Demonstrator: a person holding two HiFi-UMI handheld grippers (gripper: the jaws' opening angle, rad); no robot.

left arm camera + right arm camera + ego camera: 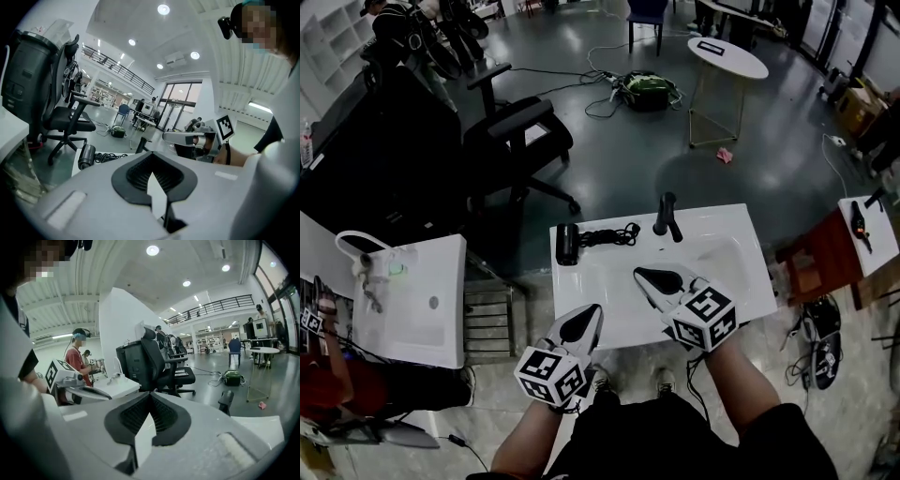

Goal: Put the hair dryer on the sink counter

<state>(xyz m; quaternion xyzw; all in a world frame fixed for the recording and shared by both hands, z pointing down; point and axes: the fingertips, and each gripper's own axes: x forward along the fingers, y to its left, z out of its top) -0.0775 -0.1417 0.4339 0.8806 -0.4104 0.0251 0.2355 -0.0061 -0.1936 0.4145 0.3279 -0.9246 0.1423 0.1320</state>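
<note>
- We count two hand-held grippers, each with one marker cube. The left hand-held gripper (592,313) and the right hand-held gripper (641,274) both have their jaws pressed together, with nothing between them.
- There is one hair dryer (568,245) – black, lying on the white surface (748,281) at its far left corner, just beside the left edge. Its one cord (611,234) is bunched toward the single black faucet (666,216).
- The right hand-held gripper hangs over the basin (712,258). The left one sits at the near edge of the surface, and both are well apart from the hair dryer.
- A second sink unit (412,314) stands to the left, with a gap between it and ours.
- Beyond the far edge lies open grey floor, with one office chair (520,141) at the left and one round table (727,56) farther back.
- The cubes carry black-and-white square patterns – we can read no lettering.
</note>
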